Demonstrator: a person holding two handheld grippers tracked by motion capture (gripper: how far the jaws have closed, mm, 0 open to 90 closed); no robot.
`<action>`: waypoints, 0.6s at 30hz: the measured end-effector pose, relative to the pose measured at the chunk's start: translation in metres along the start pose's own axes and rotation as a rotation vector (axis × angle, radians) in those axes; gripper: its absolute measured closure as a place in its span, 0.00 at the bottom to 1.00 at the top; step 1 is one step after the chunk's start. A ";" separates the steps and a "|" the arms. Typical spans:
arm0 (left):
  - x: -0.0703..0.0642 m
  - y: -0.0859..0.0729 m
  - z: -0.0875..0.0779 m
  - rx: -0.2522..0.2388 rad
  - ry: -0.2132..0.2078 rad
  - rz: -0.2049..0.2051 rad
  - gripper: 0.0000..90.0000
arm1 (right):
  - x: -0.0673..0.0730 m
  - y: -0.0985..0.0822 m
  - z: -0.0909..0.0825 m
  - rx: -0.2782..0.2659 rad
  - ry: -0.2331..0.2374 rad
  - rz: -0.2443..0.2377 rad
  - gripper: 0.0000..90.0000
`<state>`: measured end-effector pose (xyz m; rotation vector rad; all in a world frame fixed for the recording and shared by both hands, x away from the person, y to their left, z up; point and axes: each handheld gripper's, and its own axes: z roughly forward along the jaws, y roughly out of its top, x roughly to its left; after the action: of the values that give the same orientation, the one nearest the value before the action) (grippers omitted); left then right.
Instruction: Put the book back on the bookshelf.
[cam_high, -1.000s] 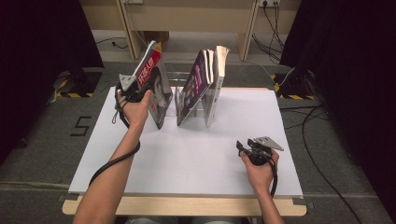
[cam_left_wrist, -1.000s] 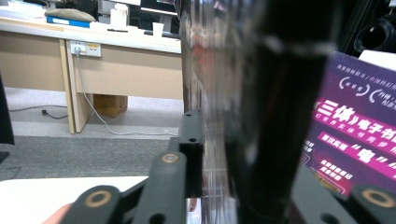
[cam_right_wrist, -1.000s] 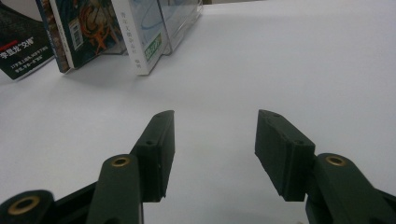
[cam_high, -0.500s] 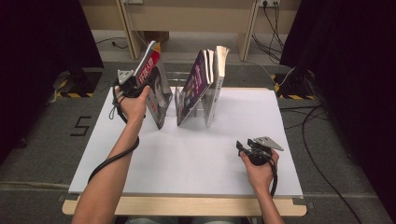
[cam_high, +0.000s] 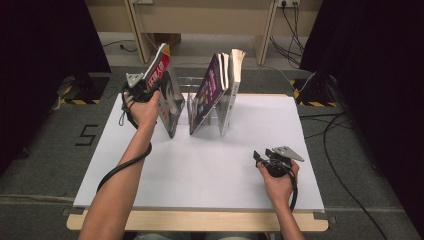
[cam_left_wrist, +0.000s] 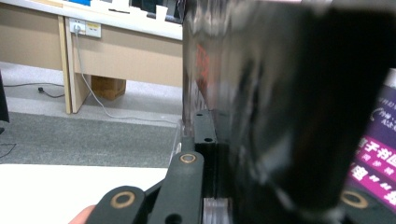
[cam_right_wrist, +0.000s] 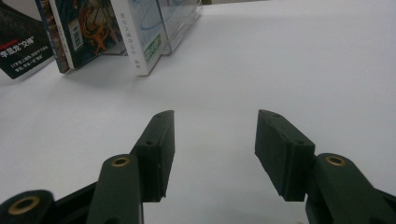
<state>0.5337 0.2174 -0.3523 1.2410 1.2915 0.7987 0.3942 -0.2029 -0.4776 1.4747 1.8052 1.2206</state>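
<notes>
The left gripper (cam_high: 150, 86) has just been closing, and its jaws now pinch the red-and-black glossy book (cam_high: 161, 75) leaning at the upper left of the white counter (cam_high: 210, 165). It looks ready to lift. The right gripper (cam_right_wrist: 214, 156) rests spread.

Red-spined dark-covered book (cam_high: 164, 85), tilted, leftmost in the clear rack (cam_high: 200, 107).
</notes>
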 end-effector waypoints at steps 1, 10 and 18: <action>-0.001 0.000 0.001 -0.009 0.002 0.000 0.96 | 0.000 0.000 0.000 0.002 -0.001 0.004 0.54; -0.009 -0.006 0.006 -0.062 -0.007 0.011 0.96 | -0.003 0.000 0.000 -0.002 -0.004 0.009 0.54; -0.004 -0.011 0.001 -0.061 0.010 0.031 0.95 | -0.002 0.001 -0.001 -0.005 -0.002 0.006 0.54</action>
<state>0.5322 0.2107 -0.3615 1.2122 1.2499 0.8609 0.3941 -0.2049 -0.4769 1.4793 1.7963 1.2261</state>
